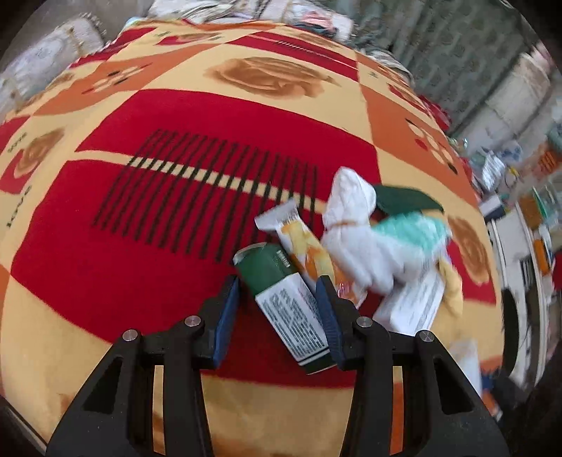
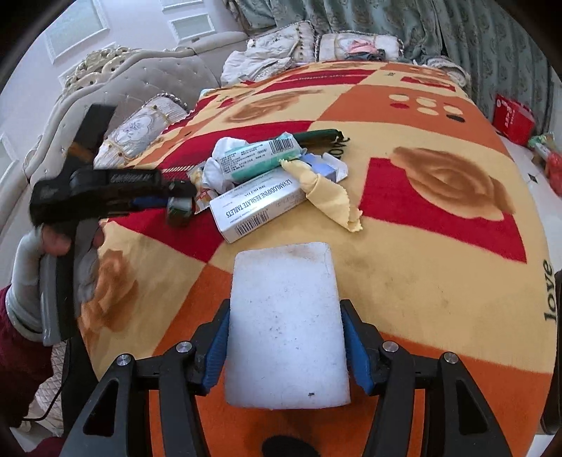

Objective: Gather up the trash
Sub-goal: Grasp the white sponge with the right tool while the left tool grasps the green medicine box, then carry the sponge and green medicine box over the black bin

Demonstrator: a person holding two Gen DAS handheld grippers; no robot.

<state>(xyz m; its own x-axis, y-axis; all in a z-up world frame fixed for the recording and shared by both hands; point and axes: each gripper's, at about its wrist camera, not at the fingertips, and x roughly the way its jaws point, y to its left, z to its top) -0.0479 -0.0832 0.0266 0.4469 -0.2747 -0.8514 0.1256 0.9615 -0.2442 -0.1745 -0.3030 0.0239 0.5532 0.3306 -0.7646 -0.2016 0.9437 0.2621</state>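
A pile of trash lies on the red, orange and yellow blanket (image 2: 421,246). It holds a green-and-white carton (image 1: 288,306), an orange-and-white snack wrapper (image 1: 302,242), crumpled white tissue (image 1: 351,228), a teal packet (image 2: 260,158), a white tablets box (image 2: 256,207) and a yellow cloth (image 2: 330,197). My left gripper (image 1: 277,284) straddles the green-and-white carton. Its right pad touches the carton and a gap of blanket shows at the left pad. From the right wrist this left gripper (image 2: 175,200) is low at the pile's left edge. My right gripper (image 2: 285,306) is shut on a white foam block (image 2: 284,323).
The blanket covers a bed with a grey tufted headboard (image 2: 140,81) and pillows (image 2: 137,133) at its far left. A gloved hand (image 2: 31,281) holds the left gripper's handle. A red bag (image 2: 513,116) sits on the floor beyond the bed's right edge. Green curtains (image 2: 456,31) hang behind.
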